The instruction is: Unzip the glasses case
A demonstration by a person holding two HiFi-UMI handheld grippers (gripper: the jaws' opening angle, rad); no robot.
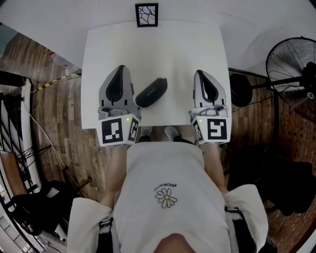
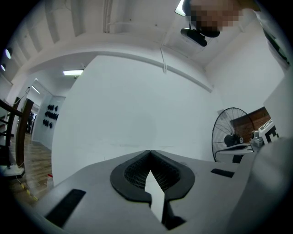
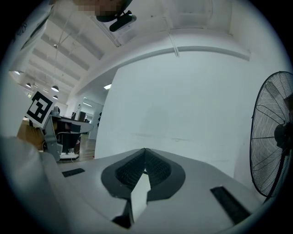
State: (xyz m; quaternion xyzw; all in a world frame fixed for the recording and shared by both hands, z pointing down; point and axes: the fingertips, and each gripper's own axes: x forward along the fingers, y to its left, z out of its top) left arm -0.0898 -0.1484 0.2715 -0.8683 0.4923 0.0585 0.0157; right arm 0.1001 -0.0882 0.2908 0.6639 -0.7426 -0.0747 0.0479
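A black oval glasses case (image 1: pixel 151 92) lies tilted on the white table (image 1: pixel 187 49), near the front edge and between my two grippers. My left gripper (image 1: pixel 120 69) hovers just left of the case, its jaws shut with nothing between them. To the right of the case, well apart from it, my right gripper (image 1: pixel 198 73) is also shut and empty. In the left gripper view the left gripper (image 2: pixel 149 152) points level at a white wall, and the right gripper (image 3: pixel 145 150) does the same in its own view. The case appears in neither gripper view.
A black-and-white marker card (image 1: pixel 146 15) stands at the table's far edge. A black floor fan (image 1: pixel 291 64) is to the right of the table, also the fan (image 3: pixel 274 137) in the right gripper view. Wooden floor and cables lie to the left.
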